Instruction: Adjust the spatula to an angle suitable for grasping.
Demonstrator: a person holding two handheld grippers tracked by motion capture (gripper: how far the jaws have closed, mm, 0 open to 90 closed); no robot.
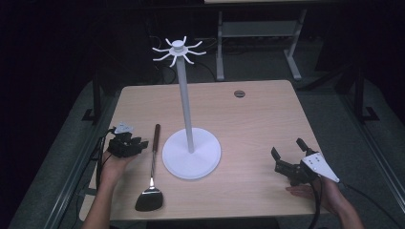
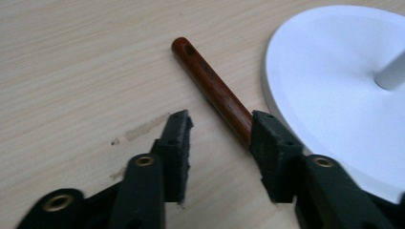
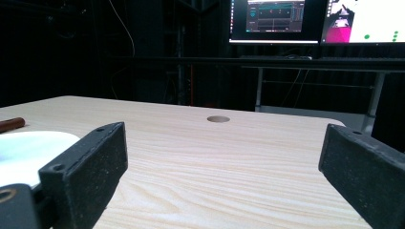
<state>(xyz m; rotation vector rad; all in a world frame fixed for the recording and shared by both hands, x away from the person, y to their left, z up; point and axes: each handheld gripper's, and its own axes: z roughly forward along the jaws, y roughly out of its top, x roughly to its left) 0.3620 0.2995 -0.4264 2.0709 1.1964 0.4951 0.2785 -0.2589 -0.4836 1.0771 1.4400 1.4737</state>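
A spatula [image 1: 152, 176] lies on the table left of the white stand, its dark blade toward me and its reddish wooden handle [image 2: 212, 88] pointing away. The white stand [image 1: 187, 102] has a round base [image 2: 334, 90], a tall pole and hooks at the top. My left gripper [image 1: 135, 146] is open just left of the handle; in the left gripper view [image 2: 219, 138] the handle runs close against one pad. My right gripper [image 1: 288, 151] is wide open above the table's right front, holding nothing; its pads [image 3: 95, 162] frame bare wood.
The wooden table [image 1: 248, 119] has a round cable hole [image 1: 239, 93] at the far middle. Monitors [image 3: 315, 19] and a metal desk frame [image 1: 258, 43] stand beyond the far edge. Dark floor surrounds the table.
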